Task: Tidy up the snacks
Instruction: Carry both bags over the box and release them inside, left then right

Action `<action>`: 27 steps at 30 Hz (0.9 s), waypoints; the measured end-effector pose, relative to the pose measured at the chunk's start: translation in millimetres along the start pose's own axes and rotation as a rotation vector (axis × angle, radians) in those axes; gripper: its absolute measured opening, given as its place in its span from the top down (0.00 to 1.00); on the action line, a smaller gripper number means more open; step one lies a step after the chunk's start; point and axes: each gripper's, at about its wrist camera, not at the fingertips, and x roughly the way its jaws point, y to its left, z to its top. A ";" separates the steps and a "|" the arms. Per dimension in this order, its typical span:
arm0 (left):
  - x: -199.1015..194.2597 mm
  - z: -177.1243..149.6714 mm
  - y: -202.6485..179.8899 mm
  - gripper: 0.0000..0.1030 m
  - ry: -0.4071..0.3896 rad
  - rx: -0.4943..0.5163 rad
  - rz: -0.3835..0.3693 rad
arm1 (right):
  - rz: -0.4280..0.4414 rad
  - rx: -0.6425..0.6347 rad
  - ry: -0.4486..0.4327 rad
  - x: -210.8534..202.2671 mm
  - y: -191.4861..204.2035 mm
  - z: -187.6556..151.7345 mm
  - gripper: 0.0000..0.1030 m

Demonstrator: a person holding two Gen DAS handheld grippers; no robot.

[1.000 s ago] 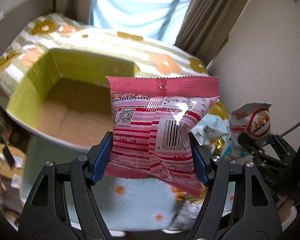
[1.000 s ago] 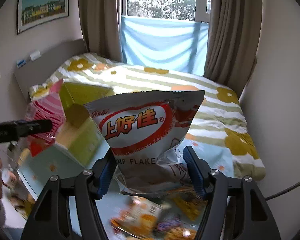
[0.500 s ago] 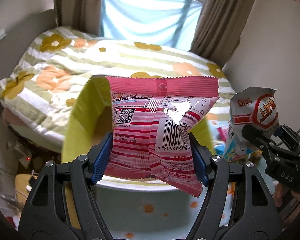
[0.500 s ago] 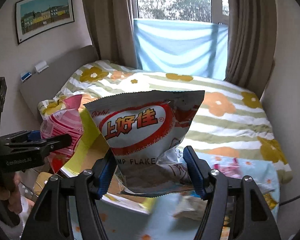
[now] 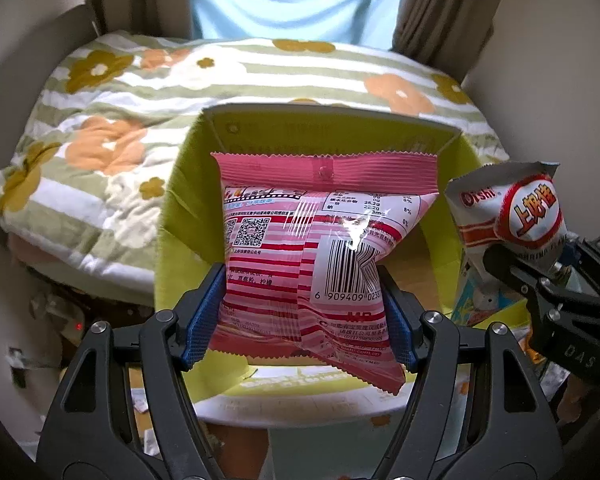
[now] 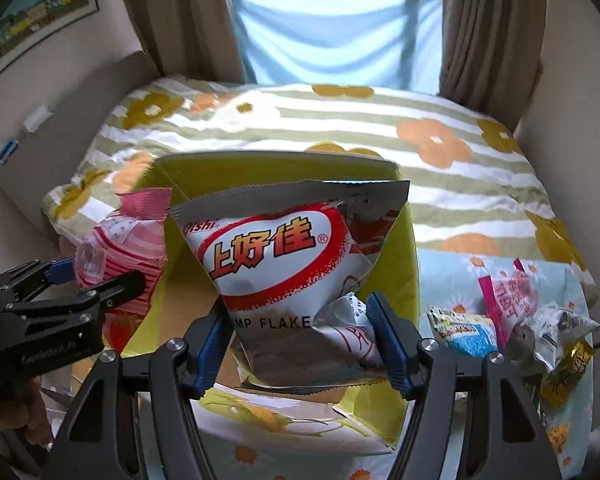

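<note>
My left gripper (image 5: 306,312) is shut on a pink striped snack bag (image 5: 312,248), which hangs upright over the open lime-green box (image 5: 188,200). My right gripper (image 6: 302,342) is shut on a white and red shrimp flakes bag (image 6: 276,256), also above the lime-green box (image 6: 400,272). In the left wrist view the shrimp flakes bag (image 5: 512,212) and right gripper (image 5: 556,292) show at the right edge. In the right wrist view the pink bag (image 6: 116,252) and left gripper (image 6: 64,292) sit at the left. The box floor is mostly hidden by the bags.
The box stands on a floral tablecloth (image 6: 448,280) at the bed's foot. Several loose snack packets (image 6: 512,320) lie on the cloth right of the box. A flowered quilt (image 5: 140,100) covers the bed behind. Curtains and a blue cloth (image 6: 332,28) hang at the window.
Both grippers have carried their bags leftward and down until they hang over the green box. The box now fills the middle of both views. Both grips are unchanged.
</note>
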 end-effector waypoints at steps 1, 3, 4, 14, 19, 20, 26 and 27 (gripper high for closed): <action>1.8 -0.6 -2.0 0.33 0.003 0.003 0.003 | 0.000 0.006 0.016 5.9 -0.7 -0.1 0.40; 8.0 -2.8 -4.7 0.33 0.014 0.016 0.021 | 0.007 0.015 0.036 13.9 -4.4 -1.5 0.40; 13.0 -3.8 -5.6 0.32 0.024 0.025 0.036 | 0.007 0.017 0.040 18.5 1.3 0.2 0.40; 25.8 -15.2 -11.3 0.04 0.074 0.043 0.077 | 0.023 -0.010 0.046 20.7 3.9 4.3 0.40; 17.6 -20.6 -5.8 0.04 0.079 0.044 0.114 | 0.053 -0.020 0.039 14.3 7.5 4.9 0.40; 15.4 -22.1 -5.1 0.04 0.075 0.044 0.123 | 0.060 -0.029 0.038 12.7 9.2 4.7 0.40; 0.2 -29.1 5.1 0.04 0.057 -0.001 0.137 | 0.090 -0.047 0.062 16.7 15.3 3.6 0.40; -1.0 -29.4 5.3 0.04 0.056 -0.005 0.138 | 0.094 -0.050 0.067 18.2 15.8 3.8 0.40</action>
